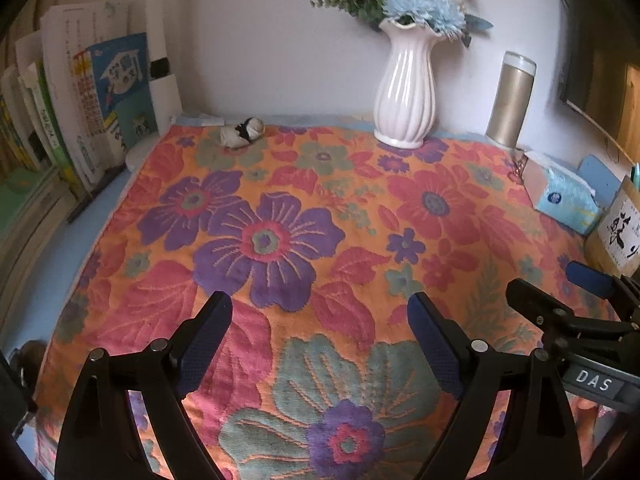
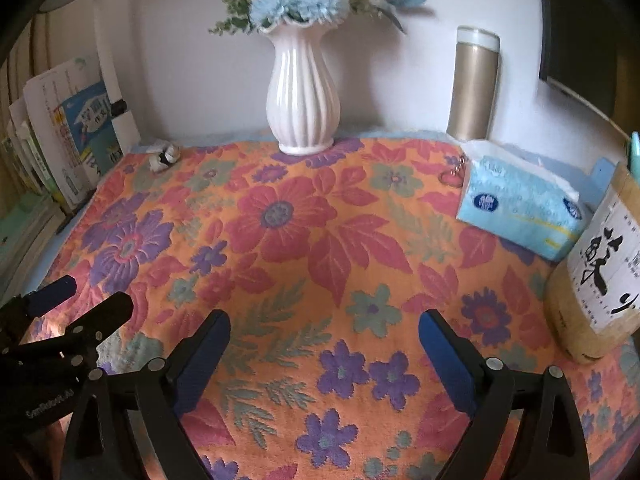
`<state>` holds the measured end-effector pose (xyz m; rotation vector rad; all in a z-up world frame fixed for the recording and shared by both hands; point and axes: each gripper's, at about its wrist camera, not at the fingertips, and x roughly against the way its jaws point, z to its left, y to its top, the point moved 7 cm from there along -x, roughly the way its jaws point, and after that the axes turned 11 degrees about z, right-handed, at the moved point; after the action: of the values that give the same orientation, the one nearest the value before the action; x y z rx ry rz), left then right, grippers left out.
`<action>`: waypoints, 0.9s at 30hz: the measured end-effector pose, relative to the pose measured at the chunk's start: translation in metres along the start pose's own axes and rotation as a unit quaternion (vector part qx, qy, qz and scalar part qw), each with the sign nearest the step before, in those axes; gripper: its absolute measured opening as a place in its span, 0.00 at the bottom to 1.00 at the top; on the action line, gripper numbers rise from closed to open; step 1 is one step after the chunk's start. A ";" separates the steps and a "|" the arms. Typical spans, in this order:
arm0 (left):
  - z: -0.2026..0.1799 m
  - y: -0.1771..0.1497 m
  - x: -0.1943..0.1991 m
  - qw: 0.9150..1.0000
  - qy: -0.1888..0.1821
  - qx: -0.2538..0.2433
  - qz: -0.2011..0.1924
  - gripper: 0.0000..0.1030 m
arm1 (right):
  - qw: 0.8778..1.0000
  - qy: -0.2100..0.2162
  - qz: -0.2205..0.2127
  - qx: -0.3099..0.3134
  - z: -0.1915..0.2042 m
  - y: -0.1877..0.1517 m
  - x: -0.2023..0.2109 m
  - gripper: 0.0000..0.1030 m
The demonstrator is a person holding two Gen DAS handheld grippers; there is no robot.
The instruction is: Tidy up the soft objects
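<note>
A flowered orange, red and purple towel [image 1: 304,216] lies spread flat over the desk; it also fills the right wrist view [image 2: 304,232]. A small white and black soft bundle [image 1: 242,131] lies at the towel's far left edge, also seen in the right wrist view [image 2: 164,156]. My left gripper [image 1: 320,316] is open and empty above the towel's near part. My right gripper [image 2: 324,336] is open and empty above the near right part. Each gripper shows at the edge of the other's view.
A white vase [image 1: 404,92] with blue flowers stands at the back. A gold flask [image 1: 510,104], a blue tissue pack [image 2: 520,212] and a tan jar with a label [image 2: 600,280] stand on the right. Books [image 1: 80,112] line the left side.
</note>
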<state>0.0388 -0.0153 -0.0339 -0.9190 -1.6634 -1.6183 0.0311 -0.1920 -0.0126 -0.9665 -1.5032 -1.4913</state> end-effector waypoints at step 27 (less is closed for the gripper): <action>0.004 -0.003 -0.004 1.000 0.016 0.004 0.012 0.86 | 1.000 0.002 0.026 -0.014 -0.006 -0.004 -0.010 0.94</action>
<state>0.0389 -0.0119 -0.0387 -0.9021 -1.6305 -1.6020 0.0318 -0.1978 -0.0233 -1.0107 -1.4487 -1.4796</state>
